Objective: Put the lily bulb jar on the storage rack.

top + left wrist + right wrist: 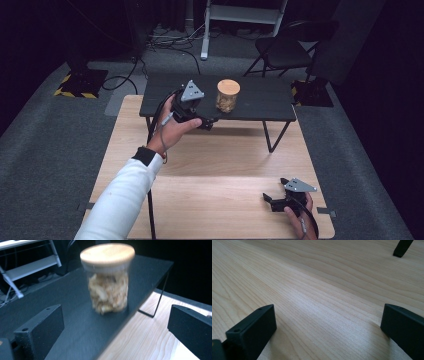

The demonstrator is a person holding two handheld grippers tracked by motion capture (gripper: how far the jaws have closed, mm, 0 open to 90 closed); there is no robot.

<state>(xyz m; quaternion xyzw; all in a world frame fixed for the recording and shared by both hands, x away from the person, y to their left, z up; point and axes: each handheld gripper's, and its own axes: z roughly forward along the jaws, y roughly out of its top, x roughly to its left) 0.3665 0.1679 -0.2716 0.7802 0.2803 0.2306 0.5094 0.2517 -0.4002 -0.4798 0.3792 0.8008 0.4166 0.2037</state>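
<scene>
A clear glass jar with a round wooden lid (228, 95) stood on the black raised shelf (260, 102) at the far side of the pale wooden table (215, 170). Just left of it, the left gripper (206, 123) gaped wide, empty. The right gripper (272, 200) rested wide open, near right. Grey carpet (50, 130) surrounded the table.

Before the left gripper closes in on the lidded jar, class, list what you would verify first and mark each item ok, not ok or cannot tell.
1. Left gripper jaws open wide enough for the jar: ok.
2. Jar upright on the black shelf: ok.
3. Wooden lid seated on the jar: ok.
4. Jar between the jaws: not ok, it stands ahead of them, untouched.
5. Jar clear of the shelf's front edge: cannot tell, it looks close.
6. Right gripper out of the way, open, low over the wooden table: ok.
</scene>
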